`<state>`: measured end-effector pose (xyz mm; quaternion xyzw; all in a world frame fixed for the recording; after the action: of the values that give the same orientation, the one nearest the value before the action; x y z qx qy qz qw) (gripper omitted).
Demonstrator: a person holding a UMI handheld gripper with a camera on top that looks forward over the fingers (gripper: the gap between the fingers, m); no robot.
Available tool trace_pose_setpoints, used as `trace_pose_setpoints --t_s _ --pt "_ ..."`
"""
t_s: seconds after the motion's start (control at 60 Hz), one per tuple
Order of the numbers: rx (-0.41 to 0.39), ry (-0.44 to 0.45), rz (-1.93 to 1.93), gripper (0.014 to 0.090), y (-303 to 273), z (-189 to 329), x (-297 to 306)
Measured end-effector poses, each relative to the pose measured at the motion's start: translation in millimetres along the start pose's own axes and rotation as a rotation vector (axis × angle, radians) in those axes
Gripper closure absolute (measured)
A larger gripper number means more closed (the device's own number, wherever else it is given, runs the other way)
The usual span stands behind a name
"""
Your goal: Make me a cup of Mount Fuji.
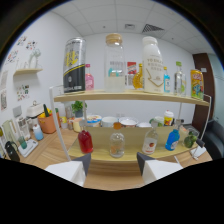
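Several bottles stand ahead of you, and nothing marks which ones go into a Mount Fuji, so that is your first risk. On the lower shelf, just beyond the fingers, a red bottle, a small clear jar, a white bottle with a red label and a blue bottle stand in a row. The clear jar is the one most nearly in line with the gap between your fingers. Behind that row are a few pale cups or bowls; I cannot tell which one is meant to receive the drink.

Your gripper is spread wide with nothing between its fingers, and it has not reached the shelf edge.

From here, the likeliest mistake is to pick the wrong container, since the labels are too small to read. The next is a knock: the lower bottles stand near one another, and with the fingers this wide, one of them can clip a neighbour as you reach for the jar.

On the upper shelf are taller things: a black and yellow can, a tall clear jar with a pale lid and a white bottle. They look top-heavy. If you reach up, a low or off-centre grip may tip one forward over the row below.
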<state>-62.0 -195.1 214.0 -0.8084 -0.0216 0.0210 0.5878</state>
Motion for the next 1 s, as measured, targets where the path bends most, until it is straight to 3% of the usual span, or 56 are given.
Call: trace_pose_setpoints --t_s 0.167,0.25,0.333,0.4,0.717,1.0 --pt "-0.018 0.017 0.011 0.0268 -1 57 8" --pt "-0.033 0.012 0.021 0.0380 2 77 8" --pt "-0.044 0.017 0.029 0.0615 6 90 11" --pt "-0.041 0.013 0.028 0.0678 6 93 10" --pt "-0.016 0.035 0.016 0.0695 5 87 14" --pt "0.034 0.037 0.007 0.0695 10 29 6"
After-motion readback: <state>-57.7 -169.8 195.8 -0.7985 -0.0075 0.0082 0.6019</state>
